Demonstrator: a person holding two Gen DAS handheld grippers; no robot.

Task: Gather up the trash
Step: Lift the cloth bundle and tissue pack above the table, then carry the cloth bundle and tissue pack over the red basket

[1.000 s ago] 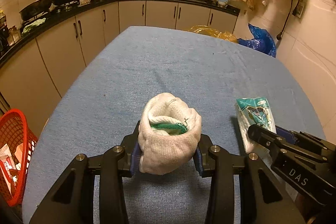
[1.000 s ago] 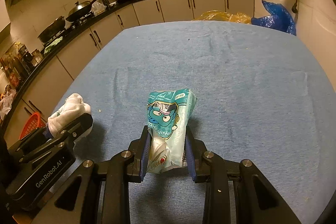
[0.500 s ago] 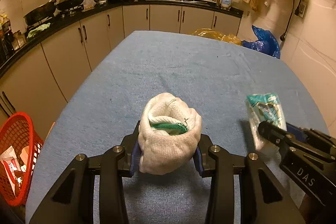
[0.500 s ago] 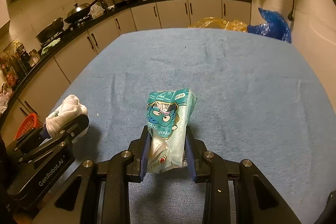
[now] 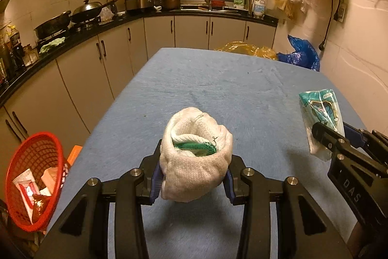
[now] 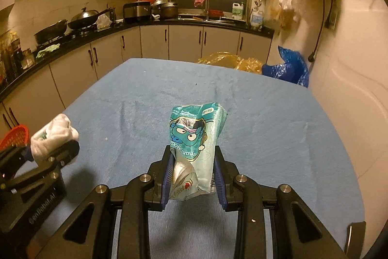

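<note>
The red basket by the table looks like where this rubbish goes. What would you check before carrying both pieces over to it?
1. Left tongs shut on the white rolled cloth: ok, both pads press its sides.
2. Right tongs shut on the teal tissue packet: ok.
3. Both pieces lifted off the blue table: ok, each casts a shadow beneath it.
4. Red basket in view and has room: ok, it sits past the table's left edge, partly filled.
5. Way to the basket free: cannot tell for the right tongs, since the left tongs lie between.
6. Other rubbish left on the table: none in view.
</note>
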